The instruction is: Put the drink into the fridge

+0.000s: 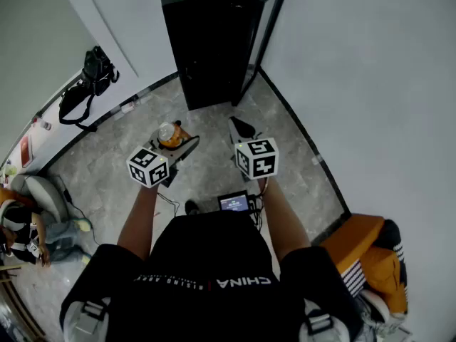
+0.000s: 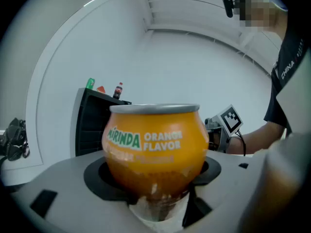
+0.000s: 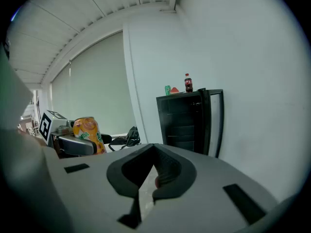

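Drink can (image 2: 154, 144), one, gripped by left hand-held gripper (image 2: 156, 191); right hand-held gripper (image 3: 154, 174) closed, empty; one fridge (image 1: 210, 45)

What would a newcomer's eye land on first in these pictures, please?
Most likely the bright orange Mirinda drink can, gripped in the left tongs and filling the left gripper view. Next comes the tall black fridge standing against the white wall ahead, its door open, while the right tongs are shut and empty.
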Action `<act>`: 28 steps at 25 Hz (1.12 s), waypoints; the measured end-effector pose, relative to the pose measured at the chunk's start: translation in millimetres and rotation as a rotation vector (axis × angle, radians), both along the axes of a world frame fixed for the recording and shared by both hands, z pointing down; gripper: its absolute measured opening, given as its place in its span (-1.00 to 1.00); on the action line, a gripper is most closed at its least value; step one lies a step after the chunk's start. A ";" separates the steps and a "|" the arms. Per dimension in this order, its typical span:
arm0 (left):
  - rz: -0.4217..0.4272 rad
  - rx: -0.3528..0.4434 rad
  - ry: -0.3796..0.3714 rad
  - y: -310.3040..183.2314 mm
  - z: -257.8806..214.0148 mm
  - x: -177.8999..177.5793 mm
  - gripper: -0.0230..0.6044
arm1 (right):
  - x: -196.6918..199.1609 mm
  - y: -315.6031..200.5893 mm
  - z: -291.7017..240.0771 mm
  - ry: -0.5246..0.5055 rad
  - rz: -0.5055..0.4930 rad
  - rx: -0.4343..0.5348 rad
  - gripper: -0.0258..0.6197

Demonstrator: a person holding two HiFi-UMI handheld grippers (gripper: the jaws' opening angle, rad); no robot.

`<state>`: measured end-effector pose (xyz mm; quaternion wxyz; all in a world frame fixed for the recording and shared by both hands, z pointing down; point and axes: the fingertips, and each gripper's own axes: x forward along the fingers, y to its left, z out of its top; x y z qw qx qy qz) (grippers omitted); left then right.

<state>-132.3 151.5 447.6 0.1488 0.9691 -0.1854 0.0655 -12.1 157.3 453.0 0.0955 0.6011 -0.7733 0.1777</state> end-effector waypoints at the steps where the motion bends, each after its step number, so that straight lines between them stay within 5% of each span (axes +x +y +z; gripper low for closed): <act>1: 0.001 -0.002 0.012 2.3 -1.6 1.8 0.17 | 1.0 3.2 1.3 -0.003 -0.002 -0.003 -0.88; 28: 0.041 -0.009 -0.016 17.2 7.5 18.3 0.17 | 23.3 23.1 12.6 -0.046 0.039 -0.039 -0.88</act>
